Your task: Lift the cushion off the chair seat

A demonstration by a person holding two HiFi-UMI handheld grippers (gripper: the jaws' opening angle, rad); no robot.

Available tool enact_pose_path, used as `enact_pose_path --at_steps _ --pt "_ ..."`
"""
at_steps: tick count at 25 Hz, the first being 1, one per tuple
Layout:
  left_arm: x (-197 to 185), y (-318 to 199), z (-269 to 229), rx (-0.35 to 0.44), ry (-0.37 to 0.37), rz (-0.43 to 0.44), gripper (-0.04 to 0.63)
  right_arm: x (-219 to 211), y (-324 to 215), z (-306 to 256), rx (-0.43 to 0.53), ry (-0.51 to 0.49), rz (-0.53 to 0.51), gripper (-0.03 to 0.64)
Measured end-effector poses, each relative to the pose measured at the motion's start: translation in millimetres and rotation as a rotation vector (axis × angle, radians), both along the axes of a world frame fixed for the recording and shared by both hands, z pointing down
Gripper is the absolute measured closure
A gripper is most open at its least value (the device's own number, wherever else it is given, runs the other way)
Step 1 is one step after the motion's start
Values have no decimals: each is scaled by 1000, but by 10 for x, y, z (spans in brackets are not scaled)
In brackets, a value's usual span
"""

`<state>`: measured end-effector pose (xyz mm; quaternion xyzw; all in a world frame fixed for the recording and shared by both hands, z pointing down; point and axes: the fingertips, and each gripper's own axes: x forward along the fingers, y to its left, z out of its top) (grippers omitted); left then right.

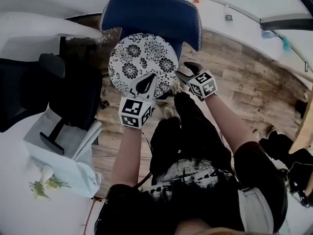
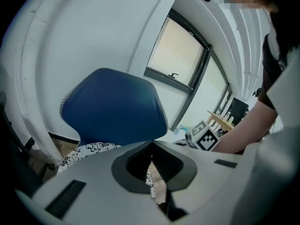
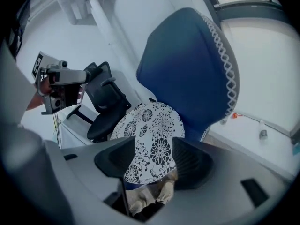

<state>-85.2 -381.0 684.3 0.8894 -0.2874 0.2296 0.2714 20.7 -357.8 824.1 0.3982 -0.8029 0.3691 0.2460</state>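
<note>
Head view: the round patterned cushion (image 1: 142,58) lies on the seat of the blue chair (image 1: 151,13). Left gripper view: my left hand-held gripper (image 2: 151,146) has its jaws nearly together on a sliver of the front rim. Right gripper view: my right hand-held gripper (image 3: 152,153) gapes wide, the rim between its jaws, unpinched. The cushion looks thin, soft and light — I'd pinch the front rim on both sides. No containers here.

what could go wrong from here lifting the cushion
1. The left tongs are closed at the near rim of the cushion. Any hold looks thin, so it could slip out.
2. The right tongs are open beside the rim, gripping nothing. A one-sided lift may tilt the cushion against the blue chair back.
</note>
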Motion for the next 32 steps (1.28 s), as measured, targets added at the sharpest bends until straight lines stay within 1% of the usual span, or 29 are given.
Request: enact_pose_path --at_steps 5,10,14,18,21,24,29,32 --pt "96 -78 365 -30 -2 16 583 -3 -98 541 -42 39 -7 377" --pt "120 -156 683 -44 -15 29 583 -55 -217 1059 -108 37 19 376" --pt "149 -132 851 -67 -13 31 583 -6 -280 1373 -135 92 25 370" --pt "171 -128 949 -81 -10 28 583 -37 -384 1512 -157 109 9 367" --pt "183 -101 1012 -95 -15 35 583 -67 -370 1605 -198 117 12 367" --pt "161 -147 1019 -93 -14 26 583 -124 -383 1679 -225 118 -2 367" --pt "137 -175 1054 -95 -16 20 583 -92 -399 1744 -222 166 -14 372" --pt "114 -181 1084 -98 -20 16 583 -104 -380 1736 -197 185 -31 402"
